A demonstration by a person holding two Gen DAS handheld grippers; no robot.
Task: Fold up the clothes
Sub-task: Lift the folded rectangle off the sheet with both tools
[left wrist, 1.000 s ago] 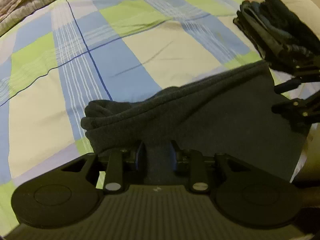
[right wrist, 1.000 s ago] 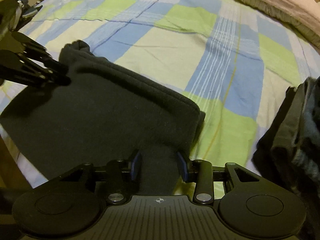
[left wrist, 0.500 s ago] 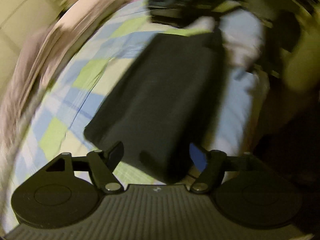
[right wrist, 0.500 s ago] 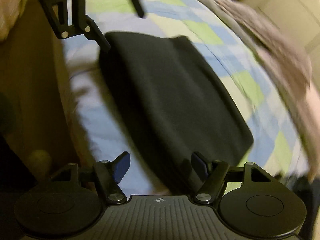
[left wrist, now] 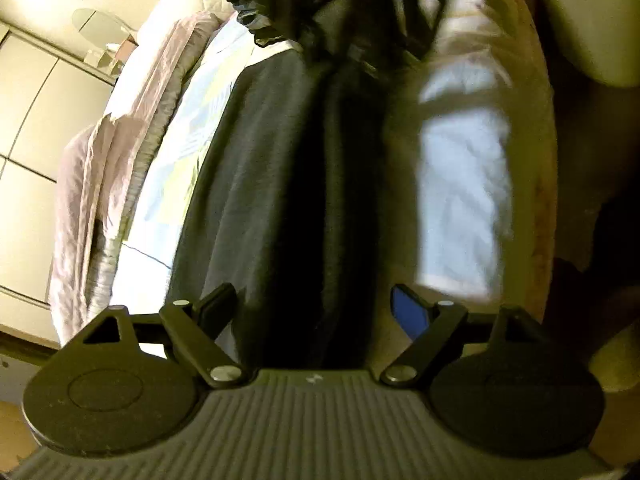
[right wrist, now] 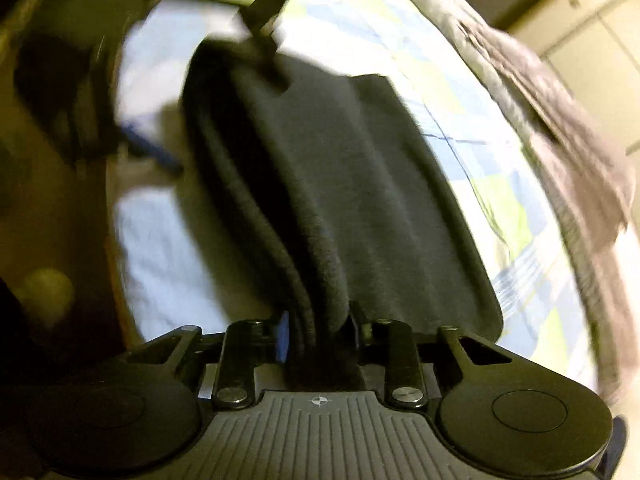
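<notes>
One dark folded cloth (right wrist: 360,184) lies on the bed, near the bed's edge, w/ its layers stacked; the folded edges show as ridges along one long side. In the left wrist view the same cloth (left wrist: 272,184) runs straight away from the camera, long and narrow.

Right gripper (right wrist: 318,334): its 2 fingers are pressed together on the near end of the cloth, and the fabric bunches up between them. One blue pad (right wrist: 283,336) shows on the left finger.

Left gripper (left wrist: 314,308): its 2 fingers are spread wide apart. The cloth's near end sits in the gap between them, but neither finger touches it. One blue pad (left wrist: 408,316) shows on its right finger. In the right wrist view this gripper is a dark blur at the far end of the cloth.

Under the cloth is 1 checked sheet (right wrist: 472,120) w/ blue, green and pale squares. Along the far side of the bed lies 1 pinkish-grey quilt (left wrist: 116,160), all crumpled. Beyond the quilt is a pale wall of cupboard doors (left wrist: 28,128).

At the top of the left view there's 1 pile of dark clothes (left wrist: 296,4), too blurry to count pieces. Both views are smeared.
</notes>
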